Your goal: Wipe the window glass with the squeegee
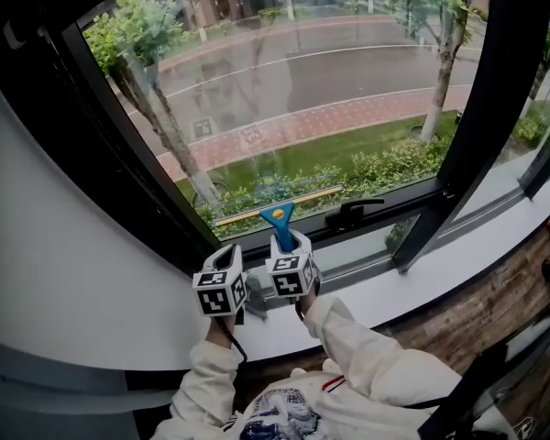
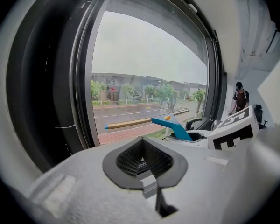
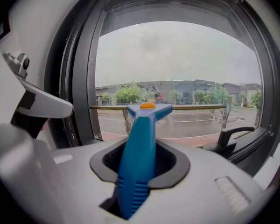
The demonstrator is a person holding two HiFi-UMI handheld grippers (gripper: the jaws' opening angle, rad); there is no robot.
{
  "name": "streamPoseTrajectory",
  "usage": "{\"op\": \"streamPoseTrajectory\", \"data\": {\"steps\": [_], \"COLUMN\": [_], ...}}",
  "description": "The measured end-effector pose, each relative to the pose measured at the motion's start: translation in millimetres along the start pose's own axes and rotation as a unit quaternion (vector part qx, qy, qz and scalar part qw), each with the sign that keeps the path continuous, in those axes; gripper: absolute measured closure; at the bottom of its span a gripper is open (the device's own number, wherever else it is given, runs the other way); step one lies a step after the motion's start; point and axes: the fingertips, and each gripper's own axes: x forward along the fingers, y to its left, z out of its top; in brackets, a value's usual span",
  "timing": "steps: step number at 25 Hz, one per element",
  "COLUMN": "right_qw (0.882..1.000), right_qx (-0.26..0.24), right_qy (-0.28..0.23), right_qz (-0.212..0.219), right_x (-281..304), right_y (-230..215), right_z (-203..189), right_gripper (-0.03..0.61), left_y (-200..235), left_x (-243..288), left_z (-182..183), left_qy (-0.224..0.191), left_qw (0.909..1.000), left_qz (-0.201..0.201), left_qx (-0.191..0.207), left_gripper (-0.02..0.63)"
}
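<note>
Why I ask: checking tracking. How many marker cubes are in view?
2. One cube is on the left gripper; the other cube is beside it on the right gripper, which grips the squeegee. None seems hidden.

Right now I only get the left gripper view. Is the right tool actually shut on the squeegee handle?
Observer: Yes. The right gripper view shows the right tool clamped on the blue squeegee handle.
Operator: Where on the pane is the blade?
Observer: In the head view it is low on the window glass, just above the bottom frame.
Operator: Blade level?
Observer: The right gripper view shows it lying horizontal.
</note>
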Motion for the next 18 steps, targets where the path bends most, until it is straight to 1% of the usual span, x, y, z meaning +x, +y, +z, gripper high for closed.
{"op": "streamPoseTrajectory", "data": {"steps": [3, 7, 11, 14, 18], "right_qw": [1.0, 0.999, 0.999, 0.998, 0.997], "right_qx": [0.0, 0.017, 0.014, 0.019, 0.031], "right_qy": [0.012, 0.041, 0.047, 0.05, 0.068], "right_qz": [0.003, 0.012, 0.012, 0.013, 0.021], "right_x": [3, 7, 9, 10, 13], "right_y": [1, 3, 3, 4, 6], "right_z": [-7, -26, -31, -34, -45], "right_gripper": [0.46, 0.46, 0.462, 0.462, 0.462], "left_y": [1, -2, 1, 1, -2], "left_x": [0, -1, -1, -1, 0], "left_z": [0, -1, -5, -9, -13], "left_qy": [0.0, -0.001, 0.003, 0.008, 0.012], "left_qw": [1.0, 1.0, 1.0, 0.9999, 0.9999], "left_qz": [-0.001, -0.005, -0.004, -0.005, -0.009], "left_qx": [-0.003, -0.004, -0.006, -0.008, -0.005], "left_gripper": [0.614, 0.614, 0.614, 0.614, 0.614]}}
